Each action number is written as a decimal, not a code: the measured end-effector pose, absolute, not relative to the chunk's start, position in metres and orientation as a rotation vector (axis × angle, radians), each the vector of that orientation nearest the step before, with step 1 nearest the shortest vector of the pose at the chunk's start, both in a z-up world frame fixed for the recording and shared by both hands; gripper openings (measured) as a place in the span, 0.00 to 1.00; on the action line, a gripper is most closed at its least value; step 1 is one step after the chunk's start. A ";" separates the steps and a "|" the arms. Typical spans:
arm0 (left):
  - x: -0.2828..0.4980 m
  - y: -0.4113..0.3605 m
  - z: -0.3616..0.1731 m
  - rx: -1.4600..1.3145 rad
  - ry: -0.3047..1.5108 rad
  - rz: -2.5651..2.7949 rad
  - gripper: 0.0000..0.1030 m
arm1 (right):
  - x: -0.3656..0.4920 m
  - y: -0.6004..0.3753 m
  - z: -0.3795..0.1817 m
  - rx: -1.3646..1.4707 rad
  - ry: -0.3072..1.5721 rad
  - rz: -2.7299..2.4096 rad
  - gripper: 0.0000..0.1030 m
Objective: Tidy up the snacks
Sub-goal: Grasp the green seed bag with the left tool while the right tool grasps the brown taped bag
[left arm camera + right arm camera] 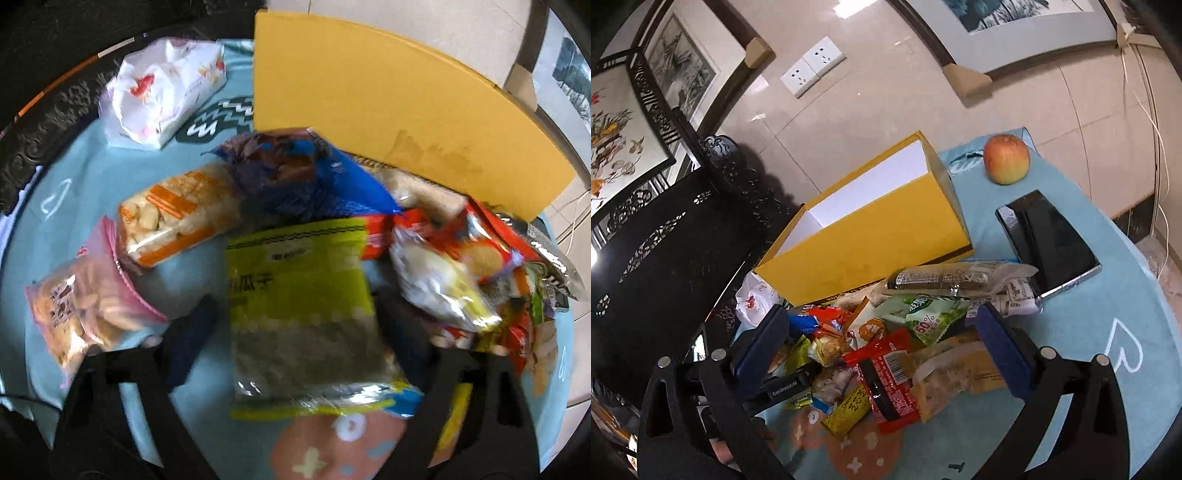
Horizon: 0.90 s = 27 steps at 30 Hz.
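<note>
In the left wrist view a green and yellow seed packet (299,306) lies lengthwise between the fingers of my left gripper (295,306). The dark pads (192,332) stand close to its two long edges, and a thin gap shows on the left side; the picture is blurred. Around it lie an orange-striped cracker pack (173,218), a pink packet (77,310) and a blue packet (303,177). My right gripper (882,336) stands wide open over the snack pile (886,369), gripping nothing. An open yellow box (871,236) stands behind the pile.
A teal tablecloth (1089,369) covers the round table. An apple (1006,158) and a black flat device (1049,240) lie at the back right. A white plastic bag (162,88) sits left of the yellow box (369,103). Dark carved furniture (665,240) stands at the left.
</note>
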State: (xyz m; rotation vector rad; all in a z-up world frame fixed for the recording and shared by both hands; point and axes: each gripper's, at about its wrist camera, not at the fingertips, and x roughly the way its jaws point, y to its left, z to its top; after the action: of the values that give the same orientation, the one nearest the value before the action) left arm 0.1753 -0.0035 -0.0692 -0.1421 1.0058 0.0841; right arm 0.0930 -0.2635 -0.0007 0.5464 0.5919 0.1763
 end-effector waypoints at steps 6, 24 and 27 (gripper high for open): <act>0.165 0.014 -0.061 -0.222 0.998 0.035 0.60 | 0.098 -0.261 -0.006 0.525 0.618 0.178 0.99; 0.094 0.006 -0.036 -0.113 0.812 -0.037 0.61 | 0.086 -0.236 -0.040 0.216 0.718 0.238 0.99; 0.098 0.005 -0.049 -0.125 0.835 -0.066 0.61 | 0.080 -0.237 -0.039 0.201 0.696 0.213 0.99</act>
State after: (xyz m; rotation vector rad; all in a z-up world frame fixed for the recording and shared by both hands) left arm 0.0980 0.0053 -0.0492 -0.1253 0.8348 -0.0657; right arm 0.0797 -0.2368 -0.0388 0.2010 0.6960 0.2134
